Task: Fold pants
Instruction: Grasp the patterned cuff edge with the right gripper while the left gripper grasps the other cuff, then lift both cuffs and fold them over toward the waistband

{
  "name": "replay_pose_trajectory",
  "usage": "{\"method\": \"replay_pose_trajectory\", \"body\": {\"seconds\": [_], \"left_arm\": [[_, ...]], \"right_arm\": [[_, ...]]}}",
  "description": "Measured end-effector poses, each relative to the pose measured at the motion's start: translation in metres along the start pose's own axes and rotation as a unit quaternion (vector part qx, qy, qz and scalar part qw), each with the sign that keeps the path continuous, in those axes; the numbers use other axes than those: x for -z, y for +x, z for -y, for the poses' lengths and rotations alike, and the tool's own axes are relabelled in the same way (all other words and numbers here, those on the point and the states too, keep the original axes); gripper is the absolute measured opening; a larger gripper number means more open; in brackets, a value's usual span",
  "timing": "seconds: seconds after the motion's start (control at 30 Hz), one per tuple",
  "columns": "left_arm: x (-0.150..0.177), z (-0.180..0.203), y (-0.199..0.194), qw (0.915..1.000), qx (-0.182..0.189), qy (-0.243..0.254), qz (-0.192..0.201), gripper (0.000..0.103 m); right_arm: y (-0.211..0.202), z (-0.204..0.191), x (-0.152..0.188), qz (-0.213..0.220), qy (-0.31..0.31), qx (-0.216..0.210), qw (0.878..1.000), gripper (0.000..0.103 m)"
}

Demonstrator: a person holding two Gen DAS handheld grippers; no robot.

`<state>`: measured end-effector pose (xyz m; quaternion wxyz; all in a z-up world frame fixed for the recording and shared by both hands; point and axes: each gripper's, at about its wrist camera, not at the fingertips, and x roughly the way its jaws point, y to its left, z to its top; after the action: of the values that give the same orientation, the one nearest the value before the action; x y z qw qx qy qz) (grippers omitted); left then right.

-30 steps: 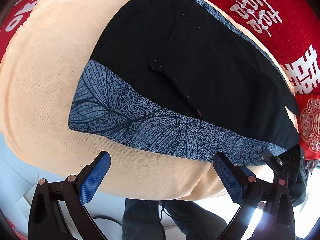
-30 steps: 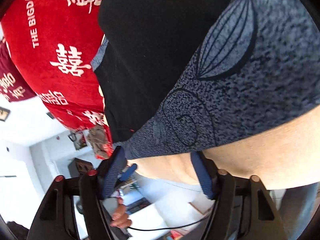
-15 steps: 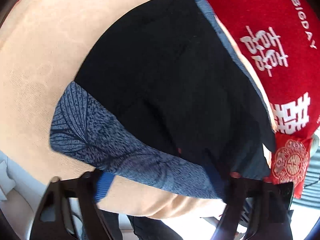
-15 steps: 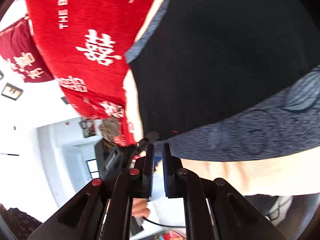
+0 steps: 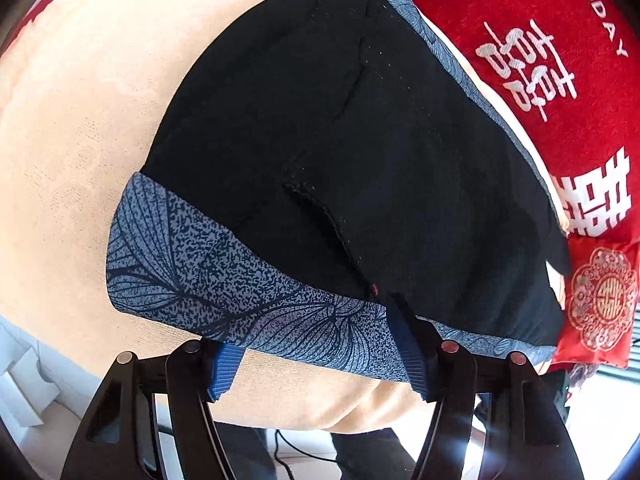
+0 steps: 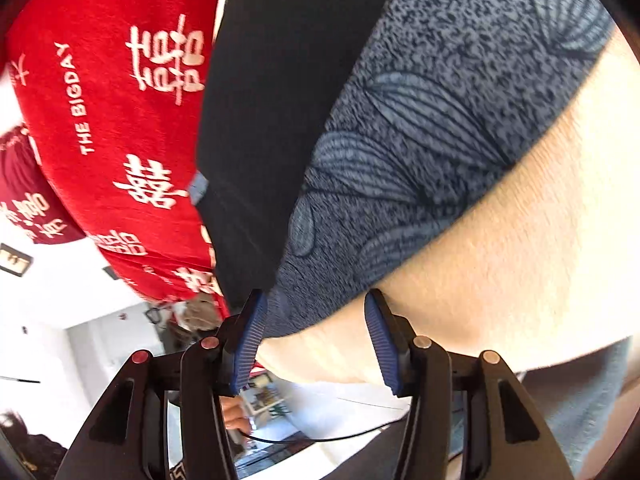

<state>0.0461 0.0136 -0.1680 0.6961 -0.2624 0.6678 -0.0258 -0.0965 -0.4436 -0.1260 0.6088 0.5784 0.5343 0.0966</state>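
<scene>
Black pants [image 5: 360, 160] with a blue-grey leaf-print waistband [image 5: 240, 296] lie flat on a peach-coloured sheet [image 5: 80, 140]. My left gripper [image 5: 316, 352] is open, its jaws straddling the near edge of the waistband: the left pad sits under the band's edge, the right pad lies on top of it. In the right wrist view the same waistband [image 6: 420, 140] fills the frame. My right gripper [image 6: 316, 340] is open around the band's corner, with nothing pinched.
A red blanket with white characters [image 5: 540, 60] lies beyond the pants; it also shows in the right wrist view [image 6: 112, 120]. The sheet's front edge [image 5: 320, 420] drops off just ahead of the left gripper. A room with white walls [image 6: 80, 300] lies beyond.
The right gripper was shut half a second ago and has opened around the waistband corner. The left gripper moved in over the waistband edge and its jaws narrowed, still open.
</scene>
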Motion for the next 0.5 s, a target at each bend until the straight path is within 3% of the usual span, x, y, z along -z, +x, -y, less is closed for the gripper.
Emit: {"method": "replay_pose_trajectory", "body": {"seconds": [0.07, 0.1, 0.13, 0.17, 0.2, 0.3, 0.5], "left_arm": [[0.000, 0.002, 0.000, 1.0000, -0.005, -0.004, 0.002, 0.068], [0.000, 0.002, 0.000, 0.9999, -0.007, -0.012, 0.004, 0.067], [0.000, 0.000, -0.002, 0.9997, -0.003, -0.025, 0.009, 0.058], [0.000, -0.003, -0.003, 0.9993, 0.000, -0.035, 0.016, 0.032], [-0.001, -0.007, -0.003, 0.9988, 0.018, -0.043, 0.014, 0.026], [0.000, -0.014, -0.014, 0.9963, 0.037, -0.074, 0.025, 0.026], [-0.010, 0.014, -0.070, 0.9937, 0.056, -0.060, 0.075, 0.026]], "right_arm": [[0.003, 0.003, -0.004, 0.005, 0.020, -0.027, 0.999, 0.054], [0.007, 0.003, -0.006, 0.005, 0.031, -0.037, 0.999, 0.044], [0.012, -0.001, -0.007, 0.003, 0.038, -0.037, 0.999, 0.033], [0.016, -0.005, -0.009, -0.001, 0.042, -0.030, 0.999, 0.005], [0.018, -0.010, -0.012, -0.004, 0.046, -0.026, 0.999, 0.006], [0.013, -0.030, -0.021, -0.018, 0.024, -0.014, 0.999, 0.006], [-0.002, -0.111, -0.052, -0.055, -0.059, -0.017, 0.997, 0.006]]}}
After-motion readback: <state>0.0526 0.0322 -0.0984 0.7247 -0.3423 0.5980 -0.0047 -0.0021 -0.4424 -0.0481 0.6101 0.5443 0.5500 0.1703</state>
